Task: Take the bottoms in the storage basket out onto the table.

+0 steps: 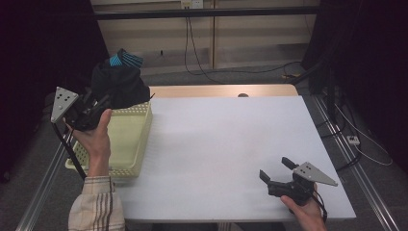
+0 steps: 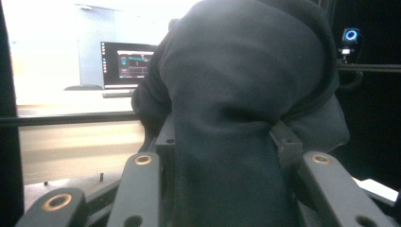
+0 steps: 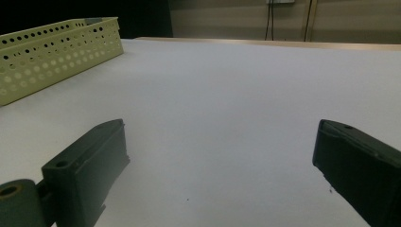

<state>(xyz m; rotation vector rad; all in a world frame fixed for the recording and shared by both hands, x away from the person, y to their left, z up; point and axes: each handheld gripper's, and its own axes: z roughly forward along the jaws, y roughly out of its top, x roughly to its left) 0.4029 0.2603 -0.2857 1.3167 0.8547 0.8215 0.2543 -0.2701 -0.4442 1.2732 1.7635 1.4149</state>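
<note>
A black garment (image 1: 118,83) with a teal striped part at its top hangs above the far end of the pale yellow perforated basket (image 1: 126,144), and my left gripper (image 1: 103,102) is shut on it. In the left gripper view the dark cloth (image 2: 241,109) bulges up between the two jaws. My right gripper (image 1: 276,170) rests low over the white table (image 1: 226,144) at the near right, open with nothing between its fingers (image 3: 90,165).
The basket stands at the table's left edge and shows in the right gripper view (image 3: 56,52) at the far left. Metal rails run along both sides of the table. Cables lie on the floor beyond the far edge. A monitor (image 2: 127,64) glows behind the cloth.
</note>
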